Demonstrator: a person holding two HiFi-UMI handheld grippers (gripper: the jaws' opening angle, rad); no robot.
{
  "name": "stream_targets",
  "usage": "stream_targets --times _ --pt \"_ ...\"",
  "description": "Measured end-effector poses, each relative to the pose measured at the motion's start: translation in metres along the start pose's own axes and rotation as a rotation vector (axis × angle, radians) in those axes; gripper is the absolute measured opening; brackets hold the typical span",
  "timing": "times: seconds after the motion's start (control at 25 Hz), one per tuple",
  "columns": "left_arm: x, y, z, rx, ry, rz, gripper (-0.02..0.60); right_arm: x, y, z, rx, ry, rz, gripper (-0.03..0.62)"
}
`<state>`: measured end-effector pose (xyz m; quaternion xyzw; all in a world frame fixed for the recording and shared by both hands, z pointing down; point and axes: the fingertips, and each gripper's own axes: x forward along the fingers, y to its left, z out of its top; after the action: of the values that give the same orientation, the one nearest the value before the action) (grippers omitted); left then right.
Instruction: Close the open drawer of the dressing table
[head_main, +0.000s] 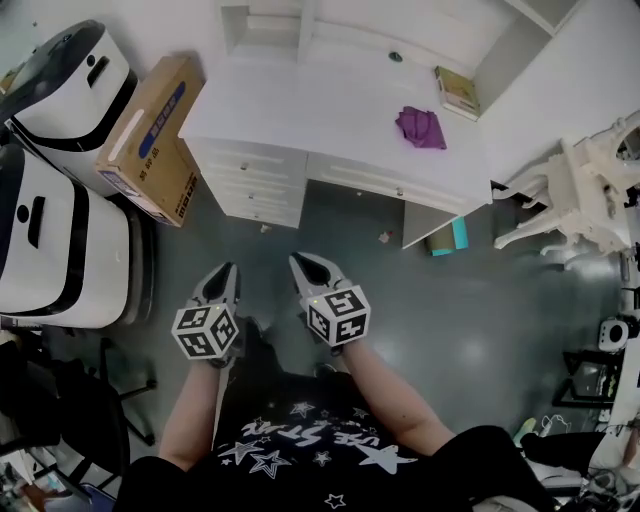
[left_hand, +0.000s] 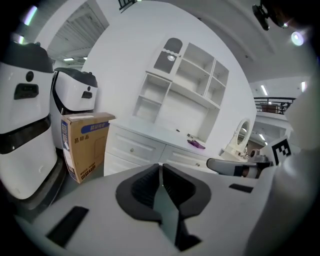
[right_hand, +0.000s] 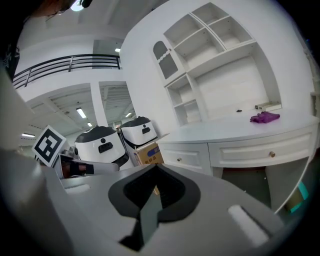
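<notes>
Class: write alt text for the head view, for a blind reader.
A person holds the left gripper and right gripper, both shut and empty, above grey floor before a white dressing table whose drawers look closed. A purple cloth lies on top; a cardboard box stands beside it.

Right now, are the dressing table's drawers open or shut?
Shut: the drawers all sit flush with the front of the dressing table; none sticks out.

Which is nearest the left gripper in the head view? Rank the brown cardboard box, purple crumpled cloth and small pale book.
1. Brown cardboard box, on the floor, up-left of the left gripper.
2. Purple crumpled cloth, on the white dressing table, to the right.
3. Small pale book, farther back-right on that table.
</notes>
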<state>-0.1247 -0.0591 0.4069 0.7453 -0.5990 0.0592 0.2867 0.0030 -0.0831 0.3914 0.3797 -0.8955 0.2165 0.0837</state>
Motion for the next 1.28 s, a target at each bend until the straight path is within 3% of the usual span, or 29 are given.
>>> stream_targets --times 0.32,0.6,1.0,1.28 --pt "-0.045 -0.102 -0.01 0.098 -0.121 0.032 0.009 -0.093 -0.009 0.011 -0.043 -0.05 0.096 0.002" --pt "-0.084 -0.151 -0.016 0.116 -0.21 0.072 0.009 -0.138 -0.013 -0.002 -0.035 -0.051 0.152 0.002" --pt "-0.135 -0.164 -0.036 0.087 -0.26 0.131 0.009 -0.164 0.018 -0.025 -0.042 -0.032 0.243 0.002" --pt "-0.169 -0.168 -0.051 0.062 -0.296 0.138 0.009 -0.183 0.041 -0.03 -0.125 -0.017 0.256 0.002"
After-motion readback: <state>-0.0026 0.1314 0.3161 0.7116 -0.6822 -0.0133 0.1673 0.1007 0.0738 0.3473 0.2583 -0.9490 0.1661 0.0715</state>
